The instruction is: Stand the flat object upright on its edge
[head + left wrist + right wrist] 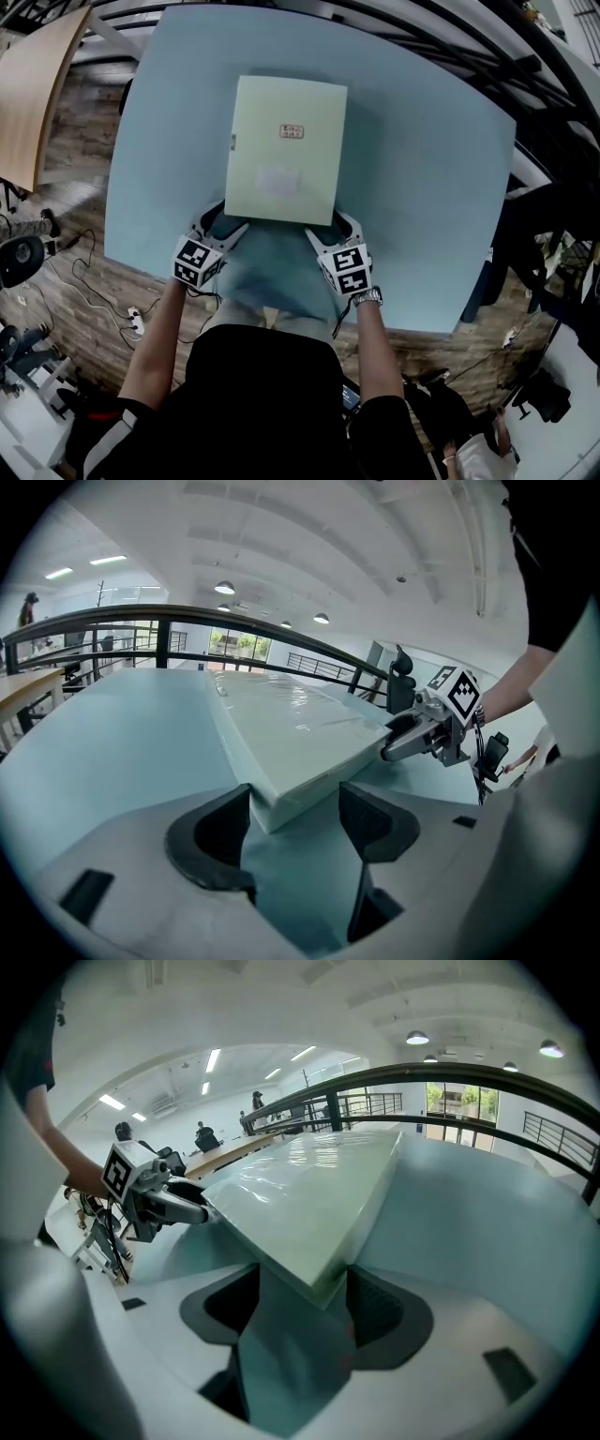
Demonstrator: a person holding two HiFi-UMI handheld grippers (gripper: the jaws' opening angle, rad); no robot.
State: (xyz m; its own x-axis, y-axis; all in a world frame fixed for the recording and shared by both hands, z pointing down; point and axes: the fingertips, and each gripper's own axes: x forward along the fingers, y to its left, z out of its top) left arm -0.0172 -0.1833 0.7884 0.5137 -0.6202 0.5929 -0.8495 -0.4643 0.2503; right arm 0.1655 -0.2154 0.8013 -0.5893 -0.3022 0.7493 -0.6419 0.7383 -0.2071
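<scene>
Head view: the flat object (286, 150) lies flat on the desk (422, 187). The left gripper (223, 220) and right gripper (330, 225) each sit at a near corner, probably to tip it up evenly.

Left gripper view: jaws apart, corner between them, unsqueezed.

Right gripper view: same, no pinch.

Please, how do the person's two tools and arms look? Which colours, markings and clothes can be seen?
The left tool and the right tool have pale grey bodies with dark pads. Each carries a cube with black-and-white square markers. The person wears a black short-sleeved shirt and a metal wristwatch on the right wrist.
</scene>
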